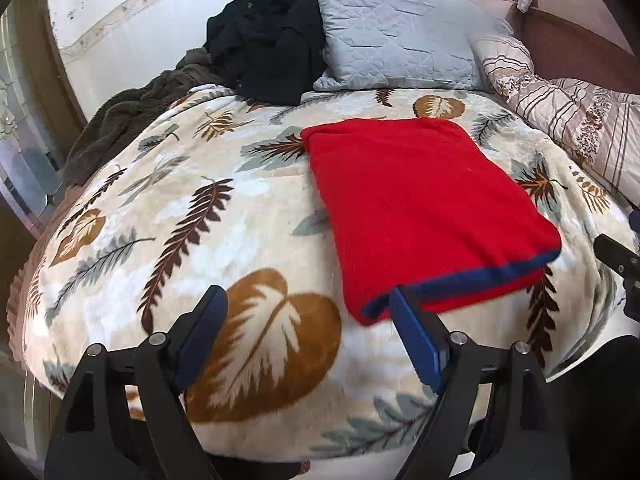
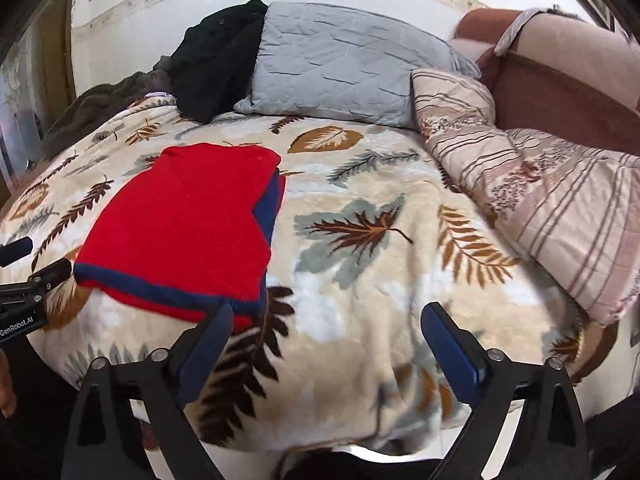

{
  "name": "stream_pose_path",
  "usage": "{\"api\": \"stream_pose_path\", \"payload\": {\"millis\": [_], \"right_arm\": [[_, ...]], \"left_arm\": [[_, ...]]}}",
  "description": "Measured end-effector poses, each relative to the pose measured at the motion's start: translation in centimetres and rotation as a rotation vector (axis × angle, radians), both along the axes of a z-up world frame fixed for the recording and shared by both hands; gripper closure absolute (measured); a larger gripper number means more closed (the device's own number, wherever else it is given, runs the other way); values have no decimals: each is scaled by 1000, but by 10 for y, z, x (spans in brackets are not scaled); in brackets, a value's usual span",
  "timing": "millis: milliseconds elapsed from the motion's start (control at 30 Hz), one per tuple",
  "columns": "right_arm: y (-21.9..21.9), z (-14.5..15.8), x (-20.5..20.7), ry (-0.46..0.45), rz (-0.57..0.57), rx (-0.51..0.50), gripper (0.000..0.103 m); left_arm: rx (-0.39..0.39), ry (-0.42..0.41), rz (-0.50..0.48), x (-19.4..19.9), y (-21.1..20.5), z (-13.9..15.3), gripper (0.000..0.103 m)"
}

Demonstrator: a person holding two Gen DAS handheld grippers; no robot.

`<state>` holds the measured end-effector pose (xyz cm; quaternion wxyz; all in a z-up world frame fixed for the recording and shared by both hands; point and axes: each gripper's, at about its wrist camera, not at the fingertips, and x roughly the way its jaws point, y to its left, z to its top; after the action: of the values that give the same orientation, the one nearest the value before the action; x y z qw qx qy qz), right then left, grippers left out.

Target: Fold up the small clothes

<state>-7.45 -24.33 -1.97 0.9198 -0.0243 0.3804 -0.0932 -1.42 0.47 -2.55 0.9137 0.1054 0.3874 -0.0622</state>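
A: Which step is shown, and where is the garment?

B: The red knitted garment with navy-blue trim (image 1: pixel 424 208) lies folded into a compact rectangle on the cream fleece blanket printed with brown and grey leaves (image 1: pixel 168 216), toward the middle of the bed. Both grippers stand clear of it. The left gripper (image 1: pixel 308 320) has its blue-padded jaws spread, nothing between them, one finger (image 1: pixel 416 340) just beside the navy hem. The right gripper (image 2: pixel 326 336) is likewise spread wide and empty, over bare blanket beside the garment. I judge that the last fold is laid and the piece released.

A: What does the next move call for?

B: Probably a check that the stack lies flat, then setting it aside or fetching another piece; the black heap of cloth (image 1: pixel 268 44) against the grey quilted pillow (image 1: pixel 400 36) may be a candidate, though that is uncertain.

A: What does one view give that the other lacks?

B: The right wrist view shows the garment's side, where layered navy edges (image 2: pixel 266 208) reveal the fold's thickness. The left wrist view shows the front hem only.
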Motion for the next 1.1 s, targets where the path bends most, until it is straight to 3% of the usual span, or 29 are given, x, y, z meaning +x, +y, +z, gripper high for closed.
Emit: {"api": "stream_pose_path", "payload": {"millis": [300, 1100], "right_arm": [[3, 4, -25, -34, 17, -8, 2], [13, 10, -40, -55, 25, -21, 2]], "left_arm": [[-30, -17, 42, -29, 2, 0, 19], [-101, -2, -27, -63, -16, 7, 19]]}}
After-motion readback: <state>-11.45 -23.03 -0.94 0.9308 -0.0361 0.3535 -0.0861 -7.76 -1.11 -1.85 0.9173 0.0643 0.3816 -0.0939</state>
